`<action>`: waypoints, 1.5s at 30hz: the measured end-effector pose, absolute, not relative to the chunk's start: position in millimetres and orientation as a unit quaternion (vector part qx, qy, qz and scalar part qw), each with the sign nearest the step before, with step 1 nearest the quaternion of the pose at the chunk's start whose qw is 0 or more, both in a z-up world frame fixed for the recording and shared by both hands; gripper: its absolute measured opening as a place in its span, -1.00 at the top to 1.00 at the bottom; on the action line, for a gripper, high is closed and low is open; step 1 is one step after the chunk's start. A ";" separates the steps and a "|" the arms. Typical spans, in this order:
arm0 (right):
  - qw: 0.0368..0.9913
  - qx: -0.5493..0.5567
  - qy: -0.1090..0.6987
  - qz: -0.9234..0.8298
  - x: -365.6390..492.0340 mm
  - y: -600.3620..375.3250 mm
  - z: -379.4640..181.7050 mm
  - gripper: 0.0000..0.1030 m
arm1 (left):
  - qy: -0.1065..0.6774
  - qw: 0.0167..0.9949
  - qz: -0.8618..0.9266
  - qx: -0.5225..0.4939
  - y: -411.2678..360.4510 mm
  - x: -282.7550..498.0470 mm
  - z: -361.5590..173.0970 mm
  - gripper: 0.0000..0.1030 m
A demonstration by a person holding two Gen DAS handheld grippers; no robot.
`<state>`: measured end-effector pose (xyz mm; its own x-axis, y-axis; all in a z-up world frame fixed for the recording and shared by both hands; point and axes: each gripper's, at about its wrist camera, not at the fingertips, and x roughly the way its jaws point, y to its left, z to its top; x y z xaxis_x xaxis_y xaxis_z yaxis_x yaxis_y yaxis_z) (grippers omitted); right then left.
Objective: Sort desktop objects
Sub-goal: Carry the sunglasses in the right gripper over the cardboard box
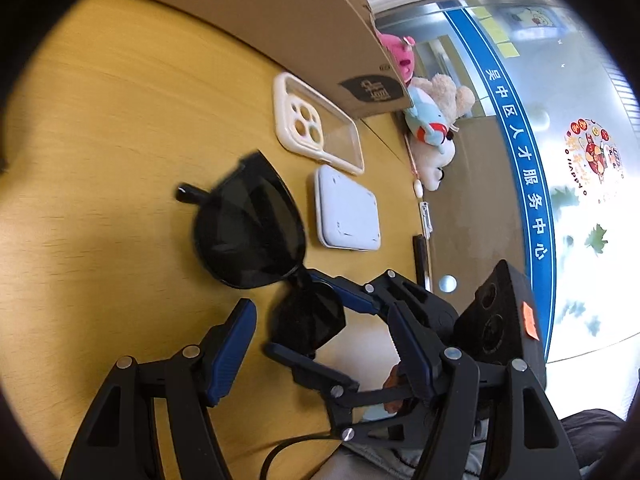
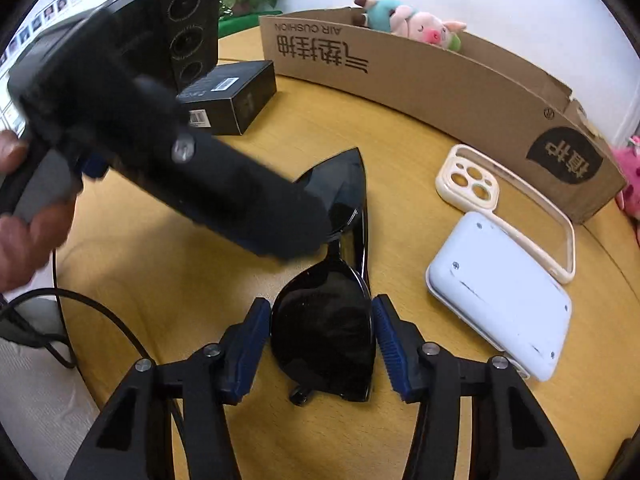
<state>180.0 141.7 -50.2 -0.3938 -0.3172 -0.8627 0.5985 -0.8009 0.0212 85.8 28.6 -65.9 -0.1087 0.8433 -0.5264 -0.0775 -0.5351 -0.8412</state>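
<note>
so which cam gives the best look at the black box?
Right wrist view: the black box sits unobstructed on the table beside the cardboard box, barcode label visible. The left wrist view doesn't show it at all.

black sunglasses, a phone case and a white box

the sunglasses [image 2: 324,332] lie flat on the yellow table [image 2: 168,264]. just beside them are the white box [image 2: 500,296] and the clear phone case [image 2: 512,208], touching each other.

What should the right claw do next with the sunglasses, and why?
Probably squeeze the right gripper gently shut on the sunglasses. Its pads already sit either side of one lens, almost touching it, and the sunglasses lie on the table.
</note>
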 end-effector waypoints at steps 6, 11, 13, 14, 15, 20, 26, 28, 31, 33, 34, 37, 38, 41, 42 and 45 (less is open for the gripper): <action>0.285 0.475 0.069 -0.830 172.4 139.8 -47.0 0.03 | -0.330 0.327 0.675 -0.573 34.4 76.5 -75.0 0.17; 0.282 0.465 0.049 -0.838 164.2 131.6 -43.9 0.03 | -0.320 0.301 0.703 -0.559 24.5 75.4 -66.3 0.46; 0.284 0.457 0.037 -0.842 160.8 131.2 -38.3 0.03 | -0.315 0.300 0.715 -0.547 21.4 74.8 -55.7 0.46; 0.285 0.449 0.037 -0.846 159.1 129.5 -33.5 0.03 | -0.310 0.300 0.722 -0.541 20.5 73.9 -49.8 0.46; 0.285 0.441 0.038 -0.850 157.0 127.6 -27.9 0.03 | -0.303 0.300 0.730 -0.534 19.6 72.2 -40.9 0.46; 0.280 0.393 0.030 -0.876 139.3 122.3 5.3 0.03 | -0.261 0.314 0.767 -0.495 17.4 47.2 6.1 0.46; 0.255 0.312 0.021 -0.915 102.5 134.7 65.9 0.03 | -0.192 0.347 0.804 -0.443 27.5 -4.8 79.4 0.46; 0.246 0.293 0.019 -0.924 87.4 137.1 82.0 0.03 | -0.175 0.357 0.811 -0.430 33.8 -25.4 102.3 0.46; 0.232 0.267 0.011 -0.935 56.6 143.9 109.4 0.03 | -0.144 0.372 0.818 -0.414 45.0 -53.9 134.4 0.46; 0.224 0.255 0.004 -0.941 35.6 149.4 124.7 0.03 | -0.132 0.382 0.819 -0.408 50.9 -77.2 153.2 0.46; 0.220 0.250 0.003 -0.943 28.4 152.6 130.4 0.03 | -0.128 0.388 0.818 -0.405 51.1 -84.6 160.9 0.46; 0.209 0.238 -0.006 -0.948 16.6 164.2 146.5 0.03 | -0.129 0.405 0.814 -0.397 53.5 -114.4 176.6 0.46; 0.205 0.236 -0.011 -0.950 1.0 166.9 153.1 0.02 | -0.130 0.408 0.812 -0.397 53.5 -123.2 178.9 0.46; 0.201 0.243 -0.024 -0.949 -35.3 173.2 161.0 0.02 | -0.141 0.410 0.806 -0.403 53.6 -161.4 178.7 0.46; 0.199 0.246 -0.026 -0.948 -46.1 174.2 161.7 0.03 | -0.145 0.410 0.804 -0.406 52.7 -176.4 176.2 0.46; 0.193 0.262 -0.032 -0.945 -83.9 176.3 158.1 0.03 | -0.154 0.404 0.798 -0.419 51.2 -212.1 166.1 0.46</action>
<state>-83.9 176.3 158.1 -0.7877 -0.3821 -0.4832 0.3486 -0.9232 0.1617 -212.1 51.2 166.1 -0.3211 0.7747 -0.5447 -0.5159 -0.6254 -0.5854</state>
